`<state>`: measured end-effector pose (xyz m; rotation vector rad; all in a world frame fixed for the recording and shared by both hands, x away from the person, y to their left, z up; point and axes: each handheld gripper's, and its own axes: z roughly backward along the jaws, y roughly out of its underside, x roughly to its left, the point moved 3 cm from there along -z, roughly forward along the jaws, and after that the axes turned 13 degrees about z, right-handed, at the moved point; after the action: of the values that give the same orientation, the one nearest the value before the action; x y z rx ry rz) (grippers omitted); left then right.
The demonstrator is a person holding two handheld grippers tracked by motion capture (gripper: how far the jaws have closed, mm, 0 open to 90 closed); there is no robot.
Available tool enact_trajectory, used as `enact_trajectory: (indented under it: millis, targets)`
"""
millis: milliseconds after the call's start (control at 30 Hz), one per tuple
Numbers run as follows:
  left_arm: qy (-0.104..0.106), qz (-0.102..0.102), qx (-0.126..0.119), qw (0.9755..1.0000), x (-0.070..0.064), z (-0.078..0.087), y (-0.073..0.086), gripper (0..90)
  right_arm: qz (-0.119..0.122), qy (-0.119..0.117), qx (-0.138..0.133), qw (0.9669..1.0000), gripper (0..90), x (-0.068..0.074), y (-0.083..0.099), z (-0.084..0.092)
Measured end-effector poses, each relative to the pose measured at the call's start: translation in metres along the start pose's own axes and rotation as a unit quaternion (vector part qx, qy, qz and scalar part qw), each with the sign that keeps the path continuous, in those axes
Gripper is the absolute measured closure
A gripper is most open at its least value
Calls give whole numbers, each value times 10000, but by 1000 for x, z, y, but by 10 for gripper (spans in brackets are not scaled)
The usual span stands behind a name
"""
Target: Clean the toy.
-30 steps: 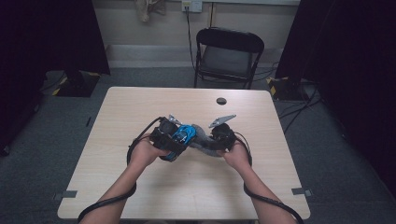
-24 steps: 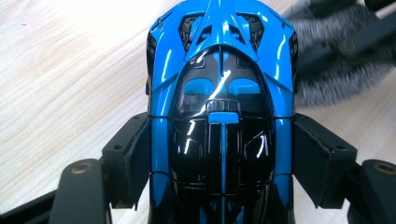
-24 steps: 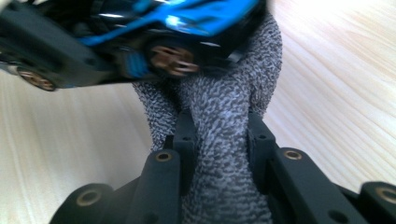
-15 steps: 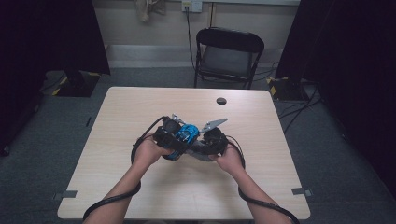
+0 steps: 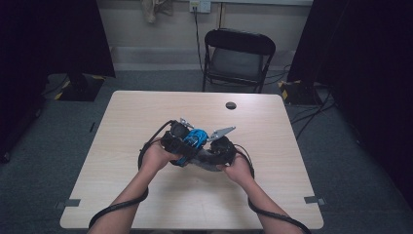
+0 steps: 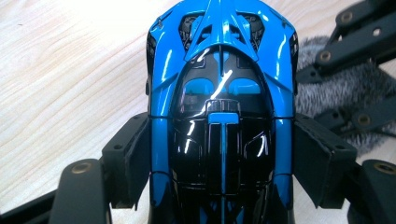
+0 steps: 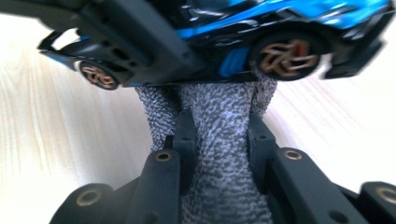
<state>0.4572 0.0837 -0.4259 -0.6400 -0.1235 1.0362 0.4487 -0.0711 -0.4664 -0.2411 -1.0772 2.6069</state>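
A pale wooden table point(image 5: 146, 195) is standing on grey carpet in a dim room, with a black folding chair point(image 5: 237, 58) at twelve o'clock beyond its far edge.

Near the table's centre, a glossy blue and black toy car point(image 6: 219, 107) is being held just above the wood. The left gripper point(image 6: 219, 163) is pinching the car across its body, one black jaw pressing each flank, with the car pointing toward twelve o'clock in the left gripper view. In the right gripper view, the car is sitting across the top, showing bronze-coloured wheels point(image 7: 286, 55).

At three o'clock of the car, the right gripper point(image 7: 219, 140) is clamping a piece of grey textured cloth point(image 7: 219, 186) between its jaws, which are pressed close on it. The cloth is reaching up to the car's underside and seems to be touching it.

In the high view, both hands are meeting at the table's middle. A small dark round object point(image 5: 231, 105) is lying well apart, toward twelve o'clock, near the far edge.
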Motion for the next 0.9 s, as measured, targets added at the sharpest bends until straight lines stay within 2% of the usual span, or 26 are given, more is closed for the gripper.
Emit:
enact_trajectory:
  millis: [200,500,667,767,900]
  targets:
    - [1,19,-17,10000,1,0,-3,281,69,-128,-31,9999,720,8,-1,-6]
    - [-65,69,-74,9999,3,-1,-5,281,147,-483,-148,9986,720,28,-3,-19]
    - [-51,83,-109,9999,3,1,-6,281,323,-695,-43,9970,719,39,-2,-26]
    - [-31,110,-125,9999,3,2,-5,281,295,-624,30,9976,719,38,1,-24]
    - [-43,74,-136,9999,4,7,-2,281,135,-326,168,9992,718,20,10,-13]
